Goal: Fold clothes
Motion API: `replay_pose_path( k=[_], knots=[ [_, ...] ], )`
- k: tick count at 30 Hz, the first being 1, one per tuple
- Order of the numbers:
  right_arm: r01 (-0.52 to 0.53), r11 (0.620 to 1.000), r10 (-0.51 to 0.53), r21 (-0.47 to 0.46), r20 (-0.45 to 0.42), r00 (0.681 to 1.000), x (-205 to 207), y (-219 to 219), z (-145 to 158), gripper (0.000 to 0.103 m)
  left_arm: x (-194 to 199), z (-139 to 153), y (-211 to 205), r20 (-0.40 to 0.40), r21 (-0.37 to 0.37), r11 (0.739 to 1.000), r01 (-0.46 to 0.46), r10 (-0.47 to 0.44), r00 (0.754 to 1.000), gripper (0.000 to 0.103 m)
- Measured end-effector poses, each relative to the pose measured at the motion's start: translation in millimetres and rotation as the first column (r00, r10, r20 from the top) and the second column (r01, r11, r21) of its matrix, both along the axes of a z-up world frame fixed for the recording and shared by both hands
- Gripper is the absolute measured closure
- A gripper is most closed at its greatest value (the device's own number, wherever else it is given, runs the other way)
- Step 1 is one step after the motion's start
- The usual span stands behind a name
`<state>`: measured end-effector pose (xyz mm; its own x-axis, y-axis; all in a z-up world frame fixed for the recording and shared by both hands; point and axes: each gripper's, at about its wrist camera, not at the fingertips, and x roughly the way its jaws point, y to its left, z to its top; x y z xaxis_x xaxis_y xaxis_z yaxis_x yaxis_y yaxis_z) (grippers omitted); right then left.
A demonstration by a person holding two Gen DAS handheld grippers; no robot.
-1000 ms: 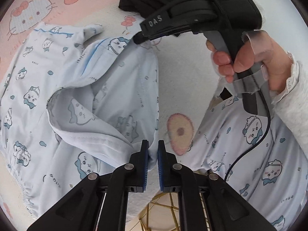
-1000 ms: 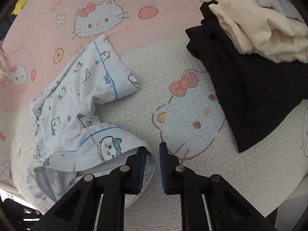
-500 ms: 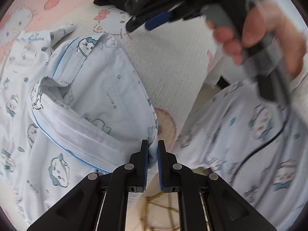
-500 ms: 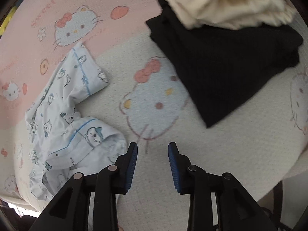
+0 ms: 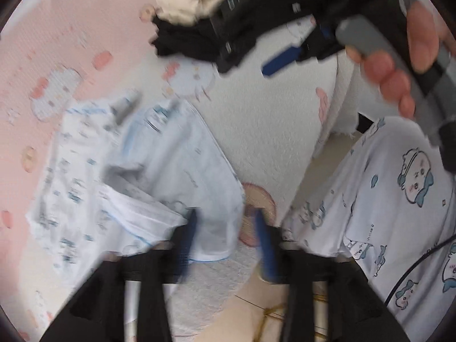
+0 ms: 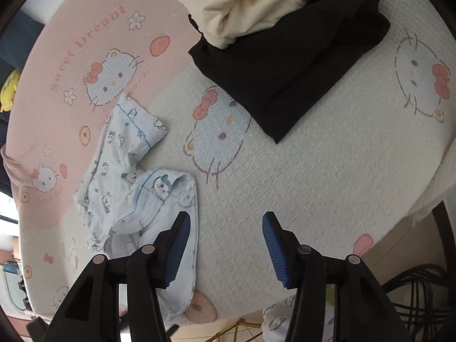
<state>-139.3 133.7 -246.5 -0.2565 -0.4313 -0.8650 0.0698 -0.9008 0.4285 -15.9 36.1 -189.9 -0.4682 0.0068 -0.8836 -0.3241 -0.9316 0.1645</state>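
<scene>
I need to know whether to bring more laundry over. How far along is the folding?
Looks done: a black garment lies folded flat with a cream garment piled on it, less tidily. In hand: the pale blue pyjama top, one side folded over; the left gripper and right gripper are both opening, gripping nothing. Left: that top is still bunched, needing more folds before stacking.

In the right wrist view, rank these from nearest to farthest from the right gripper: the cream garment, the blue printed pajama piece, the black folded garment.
Measured from the right gripper, whose jaws are opening with nothing between them:
1. Blue printed pajama piece, at the left finger.
2. Black folded garment, upper right.
3. Cream garment, on the black one, at the top edge.
</scene>
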Motion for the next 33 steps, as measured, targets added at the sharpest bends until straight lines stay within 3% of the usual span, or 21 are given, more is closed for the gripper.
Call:
replay_pose_path(
  k=[8, 19, 25, 33],
  knots=[
    [-0.011, 0.997, 0.009, -0.071, -0.026, 1.0, 14, -12, 16, 0.05, -1, 35, -34, -0.064, -0.03, 0.997, -0.07, 0.068, 0.996, 0.05],
    [-0.047, 0.996, 0.051, -0.072, 0.052, 0.997, 0, -43, -3, 0.05, -29, 12, -91, 0.031, 0.046, 0.959, -0.278, 0.277, 0.96, 0.05],
    [-0.048, 0.993, 0.059, -0.111, 0.106, 0.993, -16, -59, -16, 0.05, -48, 3, -113, 0.08, 0.09, 0.923, -0.373, 0.367, 0.927, 0.05],
    [-0.068, 0.974, 0.109, -0.215, 0.186, 0.976, -38, -92, -34, 0.05, -74, -8, -123, 0.118, 0.103, 0.901, -0.422, 0.41, 0.904, 0.05]
  ],
)
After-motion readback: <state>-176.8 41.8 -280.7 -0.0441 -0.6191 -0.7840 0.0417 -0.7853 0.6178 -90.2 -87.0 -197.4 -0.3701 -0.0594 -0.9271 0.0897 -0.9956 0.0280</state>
